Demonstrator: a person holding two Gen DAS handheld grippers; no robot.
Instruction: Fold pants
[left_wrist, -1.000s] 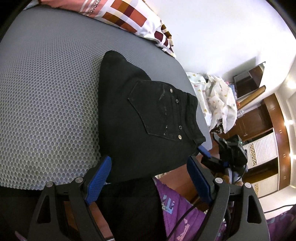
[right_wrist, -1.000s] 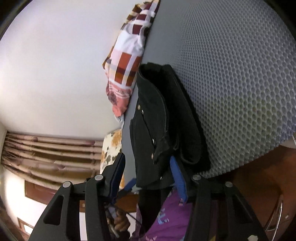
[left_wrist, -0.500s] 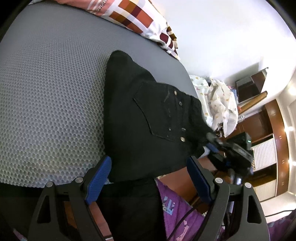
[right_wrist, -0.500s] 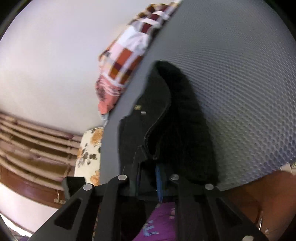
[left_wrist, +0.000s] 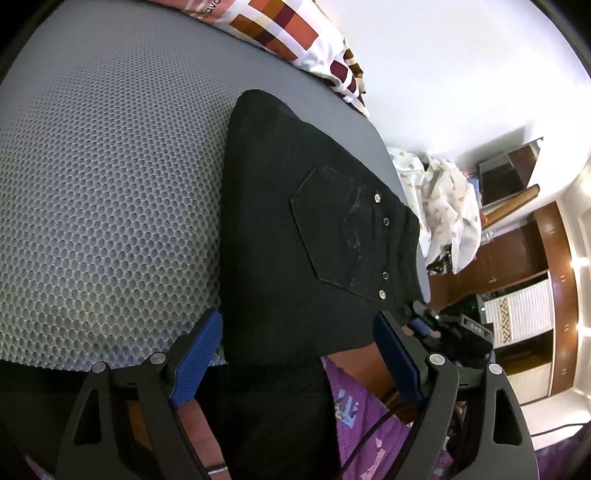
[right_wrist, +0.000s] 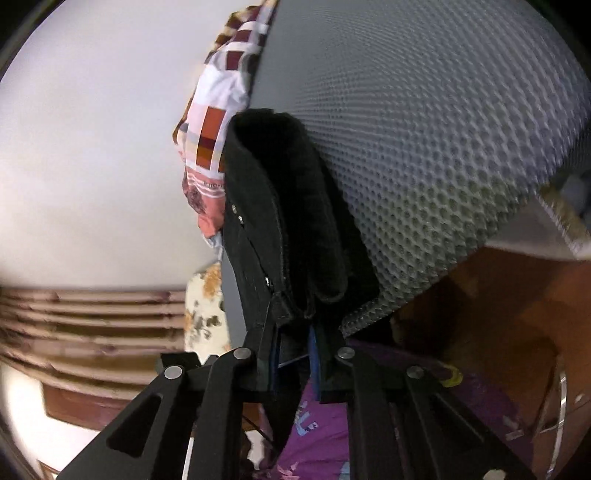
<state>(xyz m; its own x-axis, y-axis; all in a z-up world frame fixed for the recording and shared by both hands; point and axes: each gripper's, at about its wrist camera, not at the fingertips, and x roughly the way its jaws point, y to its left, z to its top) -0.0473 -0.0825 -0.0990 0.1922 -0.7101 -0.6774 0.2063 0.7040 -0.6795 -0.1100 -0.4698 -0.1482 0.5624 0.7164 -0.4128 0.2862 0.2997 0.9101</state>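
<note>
Black pants (left_wrist: 314, 240), folded with a back pocket and rivets facing up, lie on the grey mesh bed (left_wrist: 110, 184) with their near end hanging over the edge. My left gripper (left_wrist: 295, 350) stands open at that near edge, its blue pads (left_wrist: 199, 350) on either side of the cloth and not pressing it. The right gripper (right_wrist: 291, 354) is shut on the waistband corner of the pants (right_wrist: 288, 221), whose layers show edge-on. In the left wrist view the right gripper (left_wrist: 443, 328) sits at the pants' right corner.
A checked pillow (left_wrist: 295, 33) lies at the far end of the bed. A white patterned cloth (left_wrist: 443, 195) is heaped beyond the bed's right side, with brown wooden cabinets (left_wrist: 517, 240) behind it. The person's purple garment (left_wrist: 362, 406) is just below the grippers.
The right gripper's jaws have come together on the pants' waistband corner. The left gripper has stayed open in the same spot.
</note>
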